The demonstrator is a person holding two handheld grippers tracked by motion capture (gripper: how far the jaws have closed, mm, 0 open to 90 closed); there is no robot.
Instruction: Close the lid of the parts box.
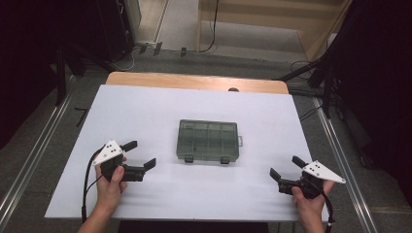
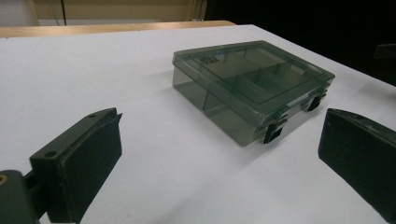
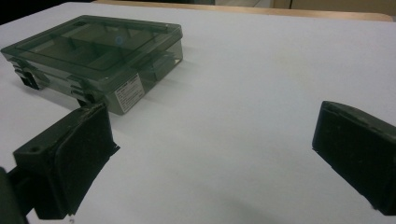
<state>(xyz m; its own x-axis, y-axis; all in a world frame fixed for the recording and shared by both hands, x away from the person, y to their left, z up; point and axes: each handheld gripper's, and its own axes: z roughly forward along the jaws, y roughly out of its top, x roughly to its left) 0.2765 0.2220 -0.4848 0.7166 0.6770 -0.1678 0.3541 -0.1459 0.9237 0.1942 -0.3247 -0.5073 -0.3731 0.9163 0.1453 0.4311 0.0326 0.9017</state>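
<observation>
1. The left gripper [image 1: 142, 154] has its jaws spread wide apart with nothing between them; it grasps nothing and touches nothing.
2. In the left gripper view the two black pads [image 2: 88, 163] stand far apart at the bottom corners, and bare white table [image 2: 93, 74] shows between them.
3. The left hand [image 1: 111, 180] wraps round the gripper's body near the front left of the table, forearm coming in from the bottom edge. The gripper points level across the table toward the right, roughly at the near left corner of the box.
4. The right gripper [image 1: 286, 167] is released too: its jaws gape wide and hold nothing.
5. In the right gripper view its pads [image 3: 79, 154] sit wide apart above bare white surface, clear of everything.
6. The right hand [image 1: 308, 194] holds its gripper near the front right of the table, pointing level toward the left and a little away from the person.
7. The box [image 1: 208, 141], a flat see-through grey-green case with compartments inside, lies in the middle of the table with its lid down and two dark latches [image 2: 273, 131] on the near side.
8. The box lies between the two grippers but well apart from both; a white label [image 3: 127, 93] shows on one end wall.
</observation>
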